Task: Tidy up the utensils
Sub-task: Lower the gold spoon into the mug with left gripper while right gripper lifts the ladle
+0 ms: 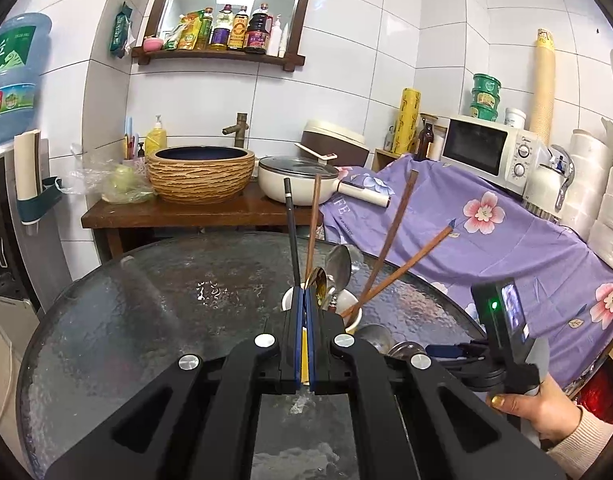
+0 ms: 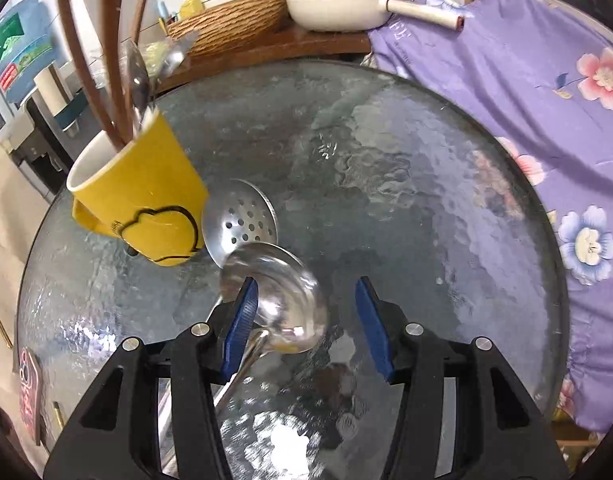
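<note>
A yellow mug [image 2: 146, 196] with a white inside [image 1: 348, 306] stands on the round glass table [image 2: 386, 160]. It holds several brown chopsticks [image 1: 394, 232], a black chopstick [image 1: 291, 232], a gold spoon [image 1: 316, 280] and a steel spoon [image 1: 338, 264]. My left gripper [image 1: 305, 300] is shut just in front of the mug's near rim, and I see nothing clamped in it. A steel ladle [image 2: 282, 300] lies on the glass beside a perforated skimmer [image 2: 242, 216]. My right gripper [image 2: 306, 324] is open above the ladle's bowl, which sits between the blue pads [image 2: 372, 328].
Behind the table a wooden stand [image 1: 186, 212] carries a woven basin [image 1: 200, 174] and a white lidded pan [image 1: 294, 178]. A purple floral cloth [image 1: 486, 240] covers furniture to the right, under a microwave [image 1: 486, 152]. A pink-cased phone [image 2: 30, 392] lies at the table's left edge.
</note>
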`<state>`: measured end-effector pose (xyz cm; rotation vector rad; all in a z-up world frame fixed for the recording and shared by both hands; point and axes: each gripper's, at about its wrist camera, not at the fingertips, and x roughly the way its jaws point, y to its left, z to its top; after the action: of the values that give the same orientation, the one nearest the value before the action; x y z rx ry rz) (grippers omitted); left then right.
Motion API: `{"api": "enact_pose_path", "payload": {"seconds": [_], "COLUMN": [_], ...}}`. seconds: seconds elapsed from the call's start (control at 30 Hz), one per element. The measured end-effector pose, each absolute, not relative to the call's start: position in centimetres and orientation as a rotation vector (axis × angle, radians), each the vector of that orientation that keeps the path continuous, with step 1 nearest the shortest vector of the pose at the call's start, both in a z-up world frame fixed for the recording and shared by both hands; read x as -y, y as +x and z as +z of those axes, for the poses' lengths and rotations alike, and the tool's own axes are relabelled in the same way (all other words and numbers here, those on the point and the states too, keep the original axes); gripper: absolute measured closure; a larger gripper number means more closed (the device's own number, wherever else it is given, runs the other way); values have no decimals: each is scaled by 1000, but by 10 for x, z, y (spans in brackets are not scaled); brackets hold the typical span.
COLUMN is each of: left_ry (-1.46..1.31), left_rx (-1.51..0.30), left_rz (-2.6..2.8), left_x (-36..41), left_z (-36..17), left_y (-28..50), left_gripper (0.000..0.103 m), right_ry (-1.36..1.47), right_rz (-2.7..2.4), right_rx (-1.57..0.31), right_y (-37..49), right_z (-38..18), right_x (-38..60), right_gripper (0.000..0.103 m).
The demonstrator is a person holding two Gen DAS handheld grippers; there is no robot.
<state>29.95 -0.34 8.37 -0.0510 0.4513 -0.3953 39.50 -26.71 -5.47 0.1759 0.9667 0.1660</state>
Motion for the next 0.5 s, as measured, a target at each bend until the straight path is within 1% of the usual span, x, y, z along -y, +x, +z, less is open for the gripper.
{"api": "enact_pose_path", "payload": {"seconds": [0.07,0.13,0.17,0.23,0.37,0.5], "left_ry": [-54,-68,-82,-88,-85,-79], "left_rx": [-441,-444,-450,-454,-456,-449], "left_rz": [-389,-390,-394,-393,-396,-395], "left_x": [2,1,0,0,1,3], "left_z": [83,84,84,84,86,89], "left_y": [305,310,314,319,323,323], "left_gripper": [102,102,102,102,102,102], "right_ry": [226,245,258,263,235,161], "right_rz": [217,237,263,301,291,288], "right_rx": [-976,-981,-972,-956,-926,-833], "right_y": [401,405,406,403,395,377], "right_z": [-65,-70,-71,-69,-52,-15], "right_x": [274,279,281,282,284,278], "right_gripper": [64,85,88,98,99,99]}}
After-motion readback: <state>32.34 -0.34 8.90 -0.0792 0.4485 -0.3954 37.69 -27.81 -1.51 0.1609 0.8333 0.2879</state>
